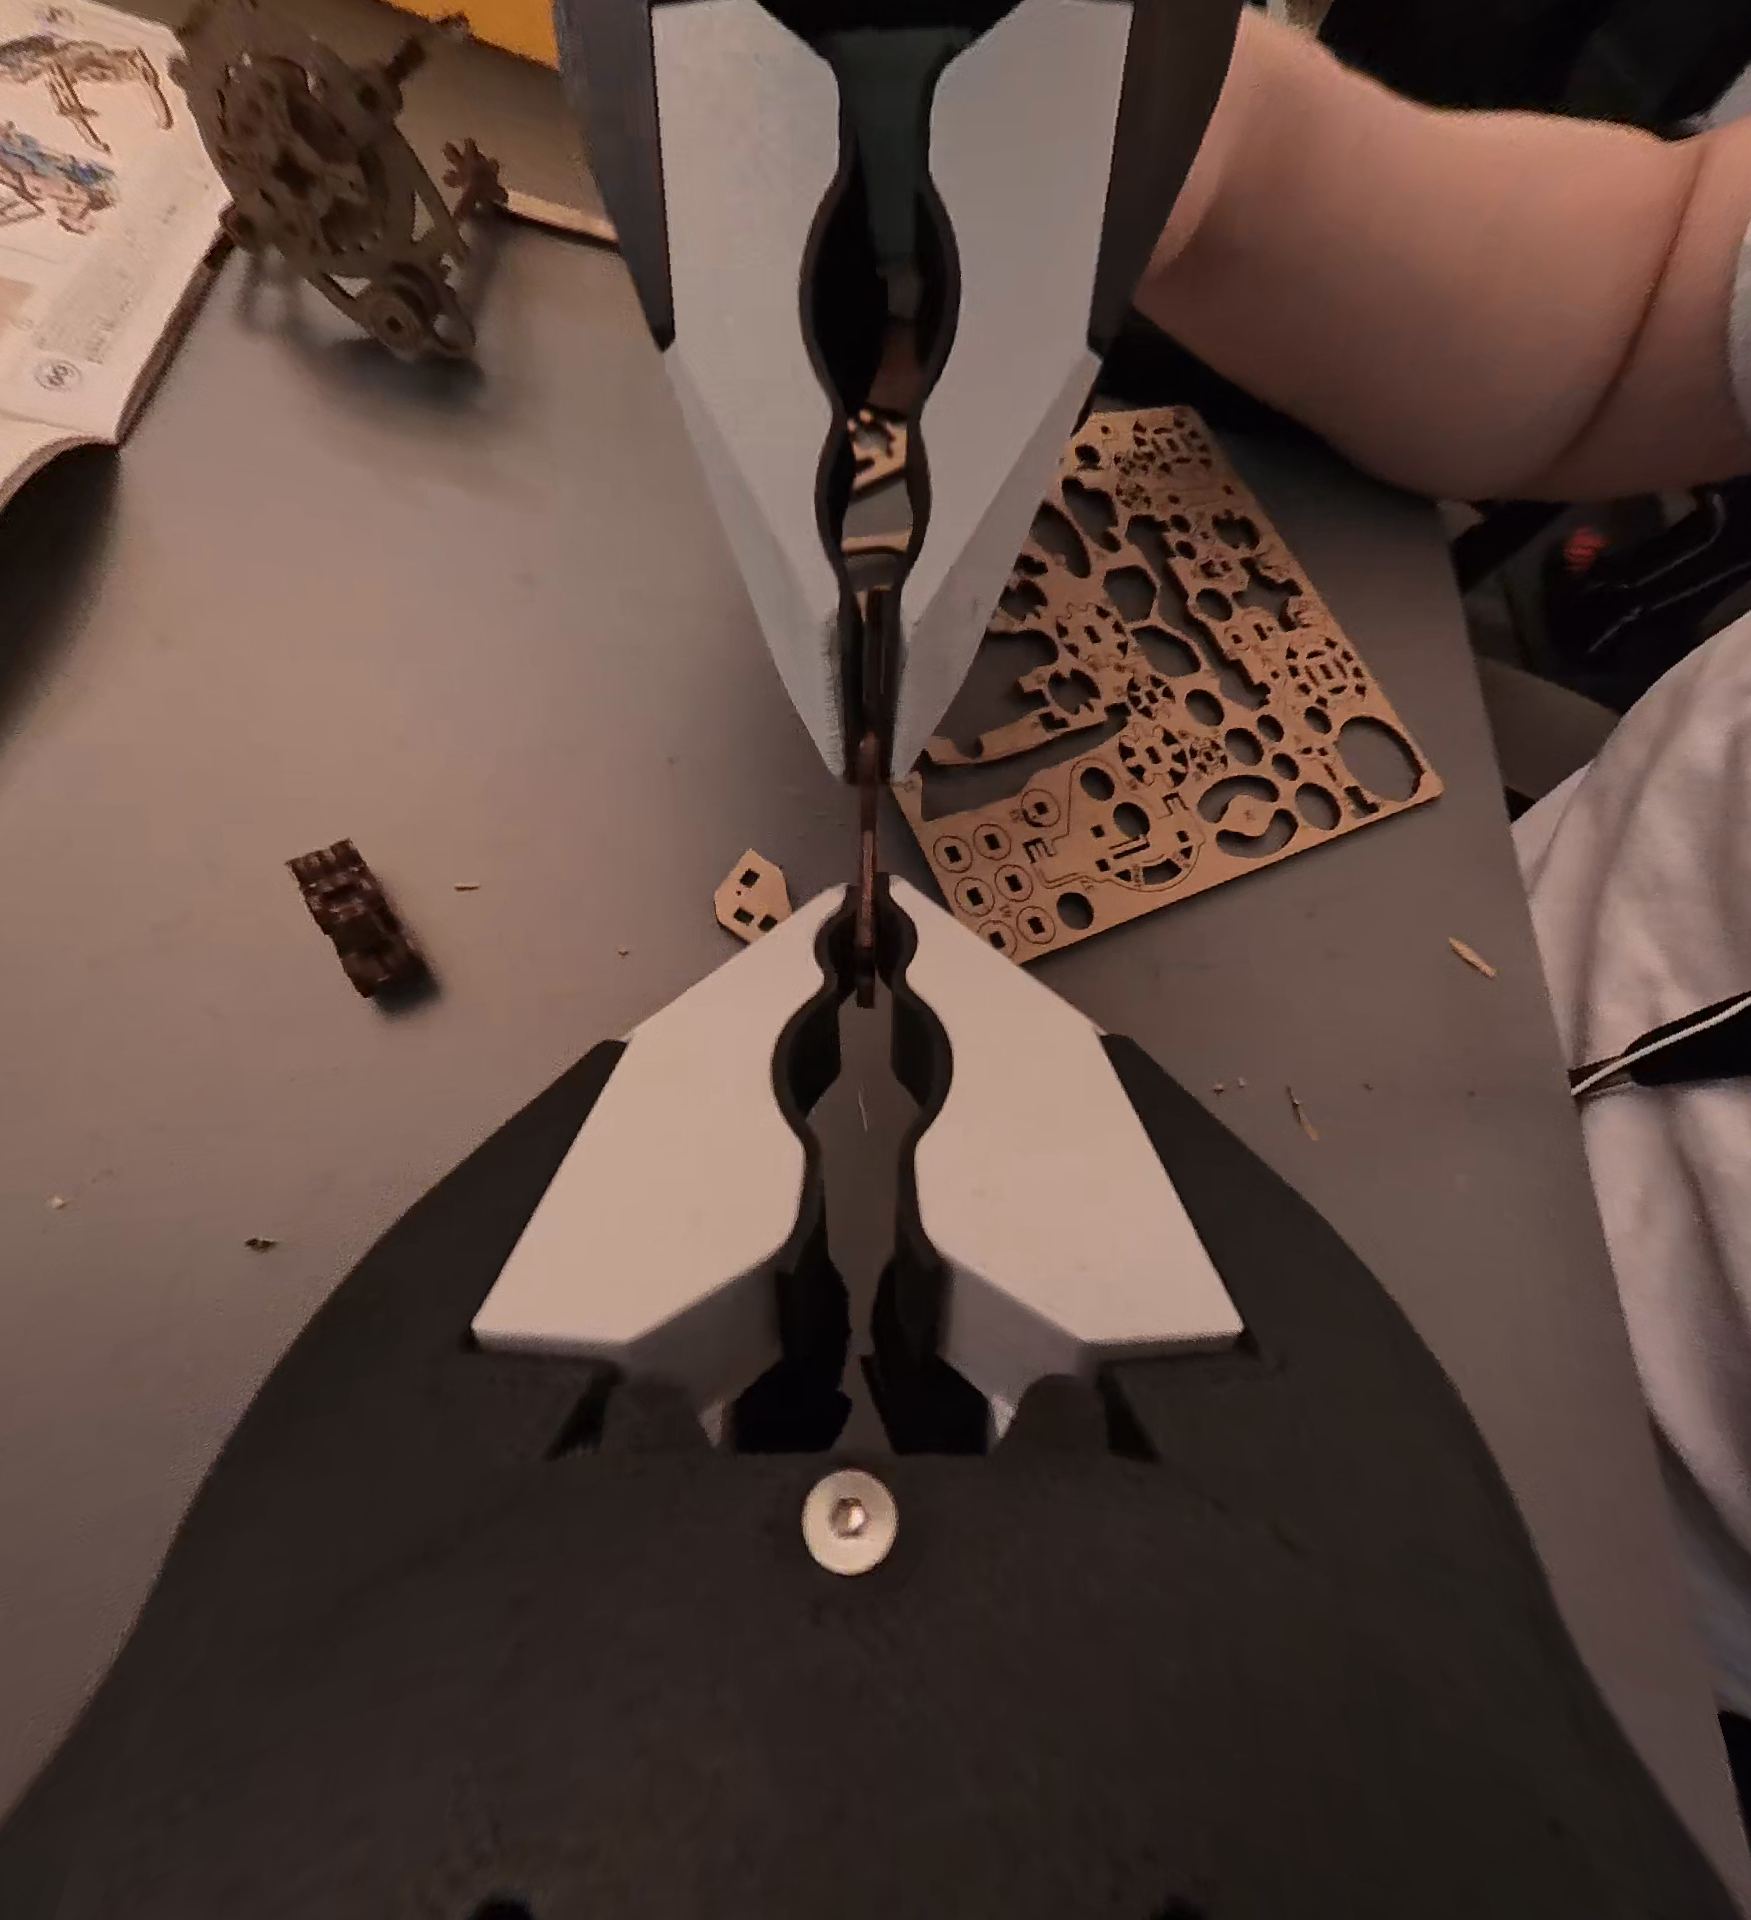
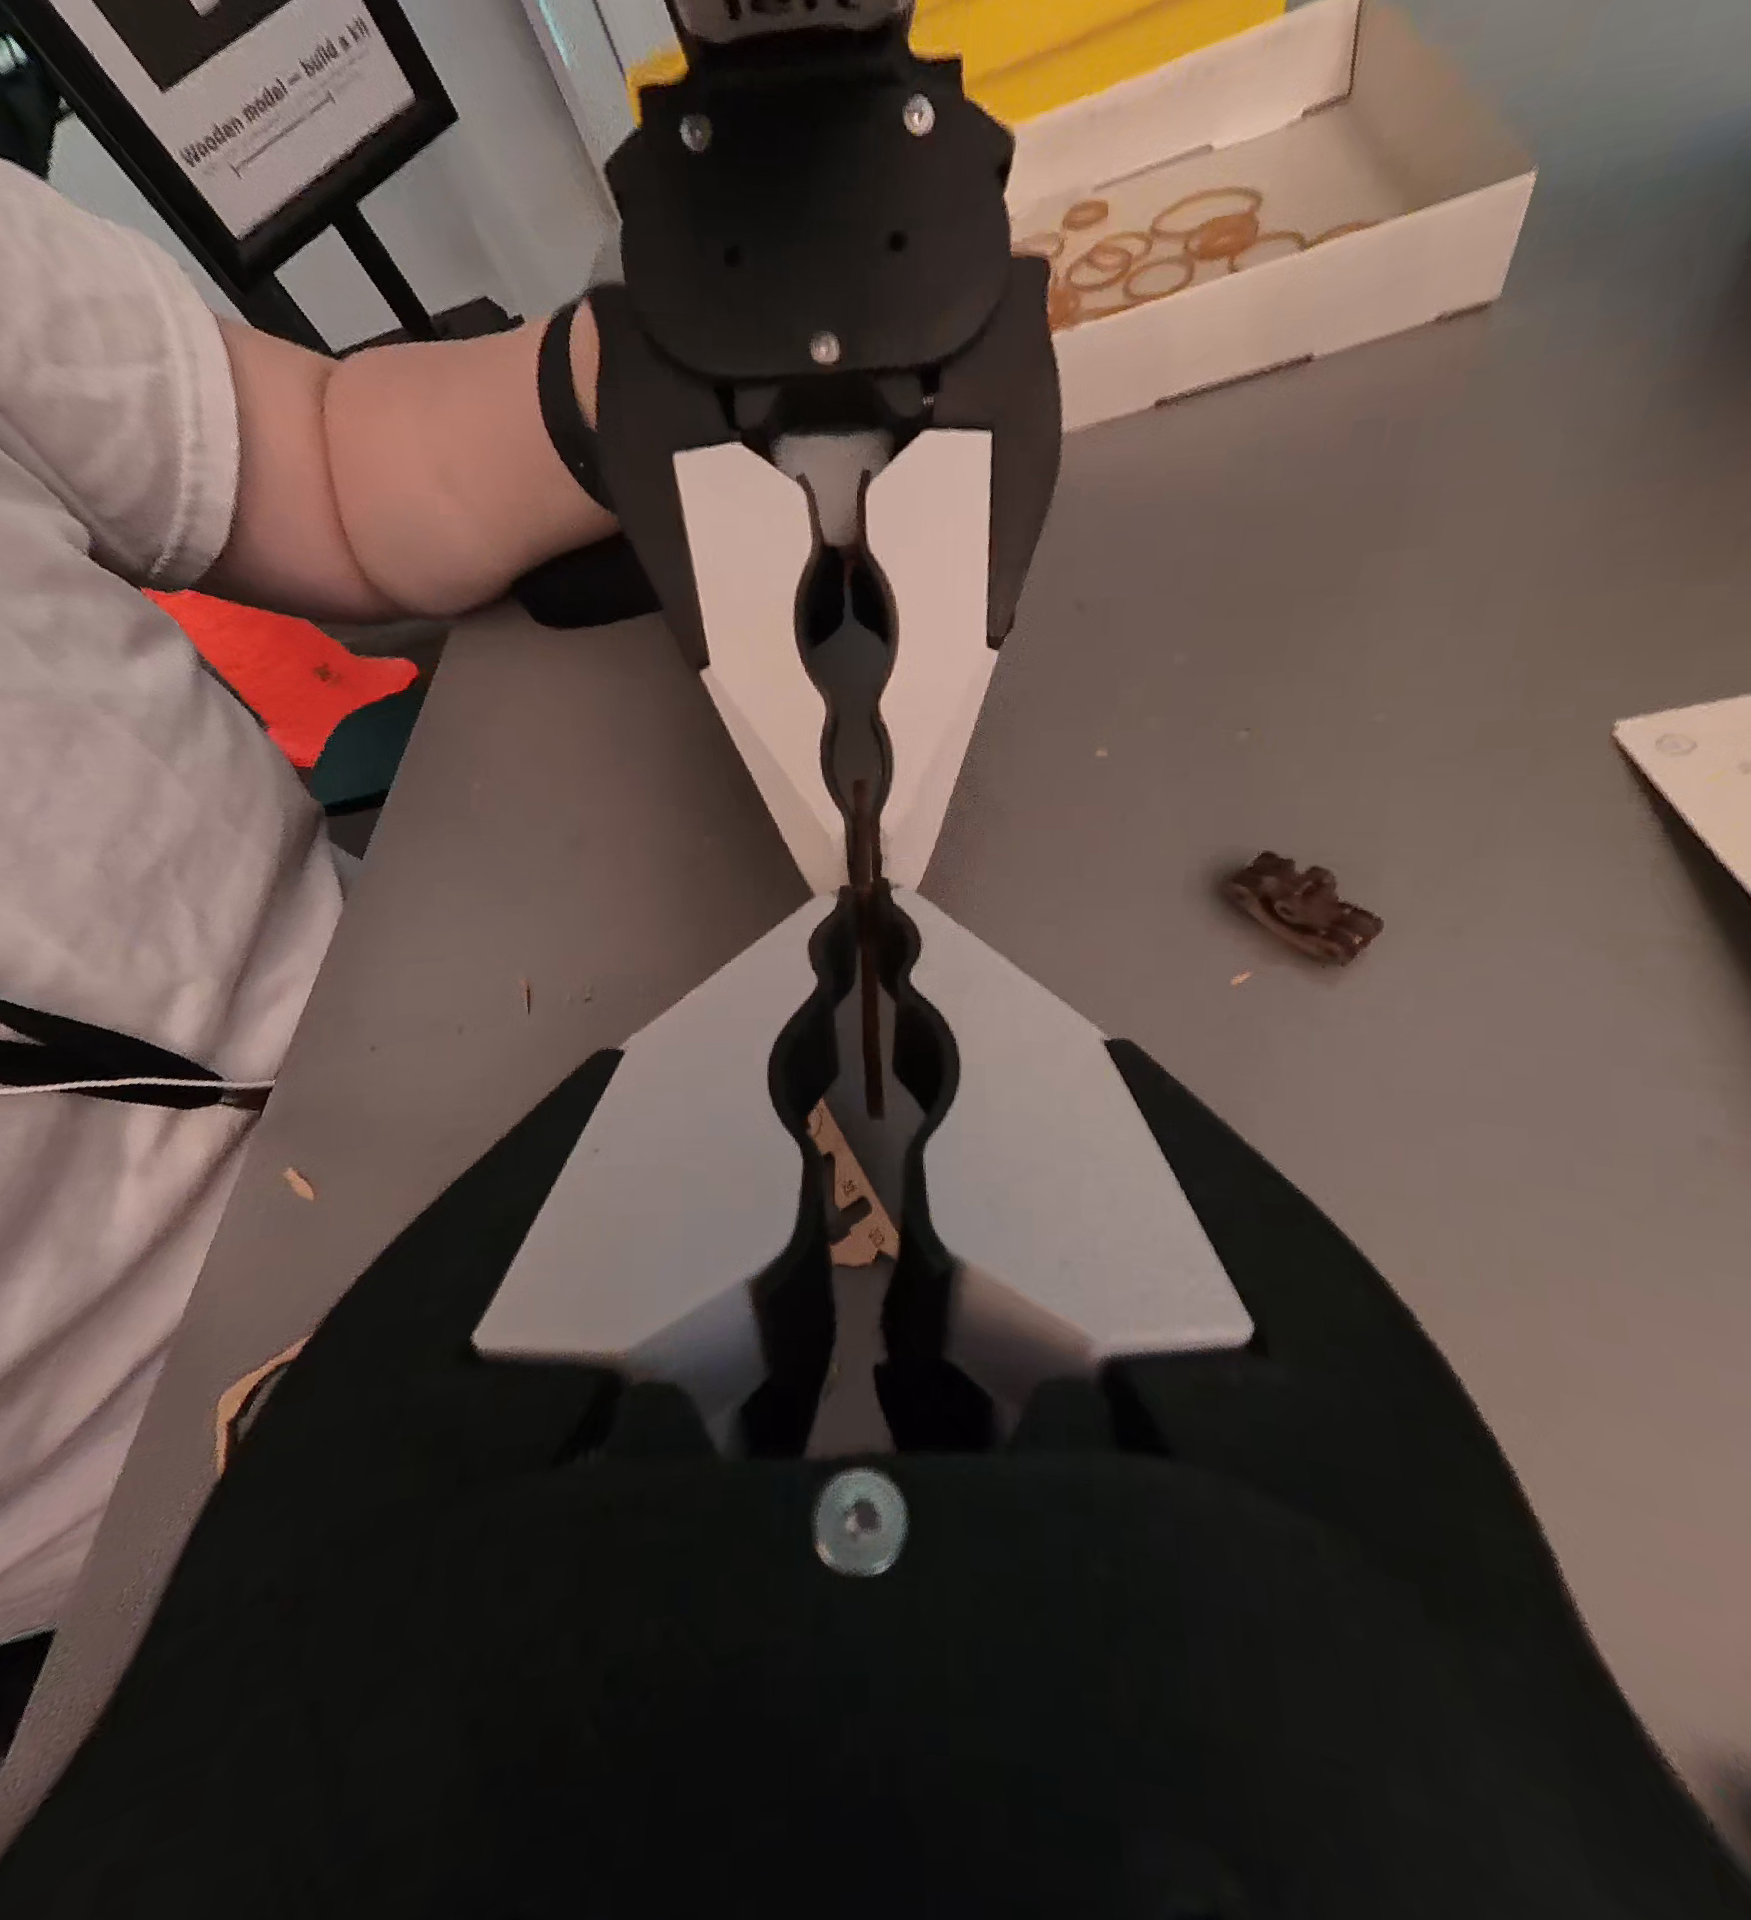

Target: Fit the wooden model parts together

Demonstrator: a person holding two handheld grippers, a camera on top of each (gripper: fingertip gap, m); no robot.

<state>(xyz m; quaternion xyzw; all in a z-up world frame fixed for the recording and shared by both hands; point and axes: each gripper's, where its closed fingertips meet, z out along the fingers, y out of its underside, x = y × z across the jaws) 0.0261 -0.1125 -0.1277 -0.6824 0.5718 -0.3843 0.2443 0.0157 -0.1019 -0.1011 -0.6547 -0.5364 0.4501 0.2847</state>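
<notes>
My left gripper [image 1: 866, 914] and my right gripper [image 2: 860, 906] meet tip to tip above the grey table [image 1: 435, 675]. Each is shut on a thin dark wooden part seen edge-on. The left one's part [image 1: 867, 852] sticks out toward the right gripper [image 1: 866, 767], which comes in from the top of the left wrist view. The right one's part [image 2: 871, 1039] runs back between its jaws. In the right wrist view the left gripper [image 2: 863, 878] holds its part [image 2: 863, 831] just at the tips. The two parts touch or overlap where the tips meet.
A punched-out wooden sheet [image 1: 1162, 707] and a small loose piece [image 1: 751, 899] lie under the grippers. A dark assembled link piece [image 1: 357, 920] [image 2: 1302, 920] lies apart. A gear model [image 1: 351, 197], a booklet [image 1: 19, 260] and a white box of rings [image 2: 1266, 239] stand farther off. The person's arm [image 1: 1422, 291] is close. Left and right tips are no more than a few centimetres apart. Both grippers' tips are roughly 9 cm from the dark assembled link piece [image 1: 357, 920]. My right wrist view [image 2: 1281, 874] looks at it from another angle.
</notes>
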